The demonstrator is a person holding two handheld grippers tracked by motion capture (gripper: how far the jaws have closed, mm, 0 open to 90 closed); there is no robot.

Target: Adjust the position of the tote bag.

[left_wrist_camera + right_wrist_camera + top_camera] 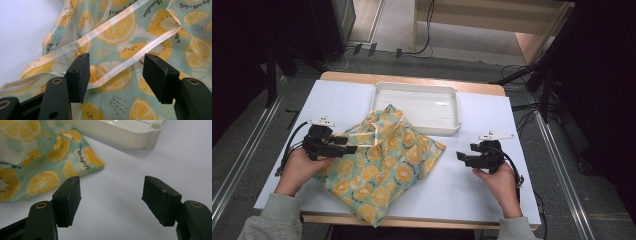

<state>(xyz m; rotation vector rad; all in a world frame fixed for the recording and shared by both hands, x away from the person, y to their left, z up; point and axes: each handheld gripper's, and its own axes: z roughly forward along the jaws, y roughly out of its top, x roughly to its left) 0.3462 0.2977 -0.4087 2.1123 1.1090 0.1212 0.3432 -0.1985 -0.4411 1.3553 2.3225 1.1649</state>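
- Object in hand: a mint-green fabric bag printed with orange and lemon slices (384, 160), lying crumpled on the white table top (462, 190), left of centre; its near corner hangs over the table's front edge.
- Far side of the bag lies just in front of a shallow white plastic tray (447, 107), which sits at the back middle of the table; from the high view the bag's upper corner seems to touch or overlap the tray's near rim, cannot tell which.
- Left gripper (349, 148): held over the bag's left portion, pointing right. In the left gripper view (116, 72) the jaws stand apart, released, nothing pinched between them.
- A pale peach strap of the bag (112, 27) runs diagonally across the fabric beyond the left jaws; a second run of the same strap (117, 72) passes through the gap between the pads (81, 75), close to the left pad. Contact with the pad cannot be told.
- Right gripper (460, 156): held over bare table right of the bag, pointing left toward it, apart from the fabric.
- In the right gripper view (111, 200) the jaws are spread, holding nothing; white table lies between them. The bag's right corner (82, 162) lies ahead and to the left, the tray's rounded corner (150, 135) farther off.
- Both of the person's hands, left (299, 170) and right (502, 182), are wrapped around the gripper handles; grey sleeves enter at the bottom of the high view.
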